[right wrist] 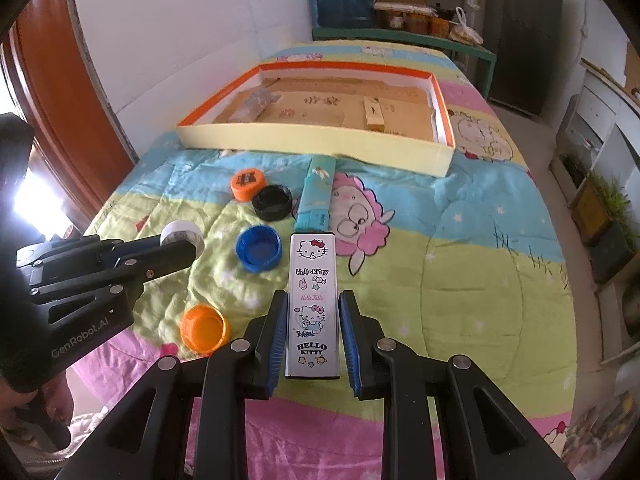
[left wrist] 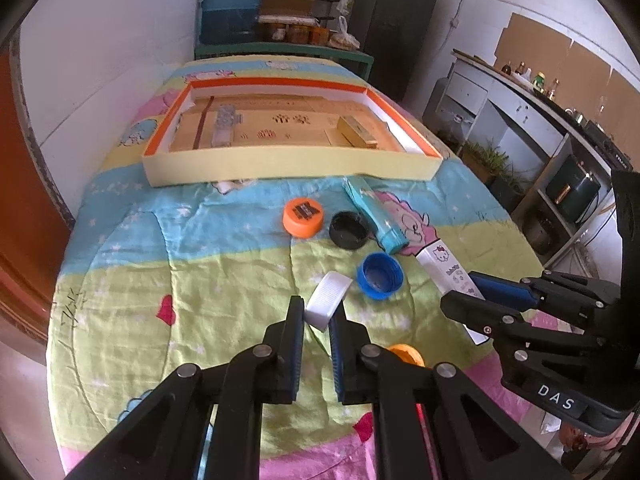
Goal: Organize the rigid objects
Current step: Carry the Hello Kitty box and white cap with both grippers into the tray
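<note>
The white cap (left wrist: pixel 328 300) is clamped between the left gripper (left wrist: pixel 318 316) jaws, near the blue cap (left wrist: pixel 379 275). The Hello Kitty box (right wrist: pixel 313 304) lies on the quilt (right wrist: pixel 460 272) between the right gripper (right wrist: pixel 313 320) jaws (narrow gaps either side; contact cannot be confirmed). The tray (right wrist: pixel 320 145) sits farther back.

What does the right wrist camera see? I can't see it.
The right gripper straddles a Hello Kitty box on a colourful blanket. Bottle caps lie to its left, with a big tray behind.
</note>
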